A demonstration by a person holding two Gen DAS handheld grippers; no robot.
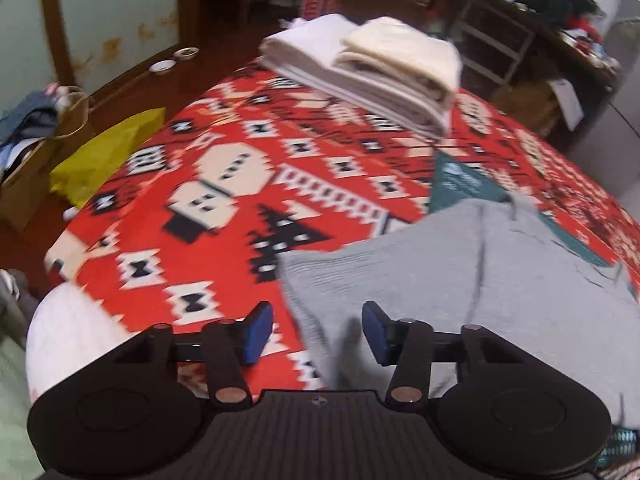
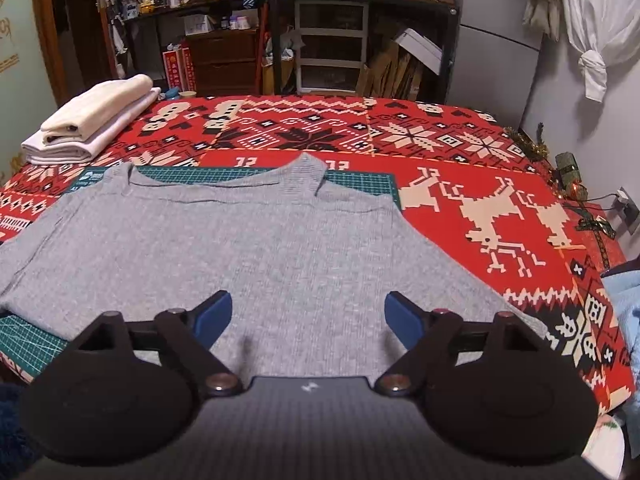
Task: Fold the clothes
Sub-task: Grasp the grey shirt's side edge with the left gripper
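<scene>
A grey knitted top (image 2: 240, 248) lies flat on a green cutting mat (image 2: 360, 182), collar toward the far side, over a red patterned cloth (image 2: 460, 152). My right gripper (image 2: 308, 320) hovers open above the garment's near hem, blue pads wide apart and empty. In the left wrist view the same grey top (image 1: 460, 280) fills the lower right. My left gripper (image 1: 318, 330) stands open over its left edge, nothing between the fingers. That view is blurred by motion.
A stack of folded white and cream clothes (image 2: 92, 124) (image 1: 372, 68) sits at the table's far left corner. A yellow bag (image 1: 100, 156) lies off the left edge. Shelves and drawers (image 2: 332, 48) stand behind the table. A light blue cloth (image 2: 628, 312) lies at the right.
</scene>
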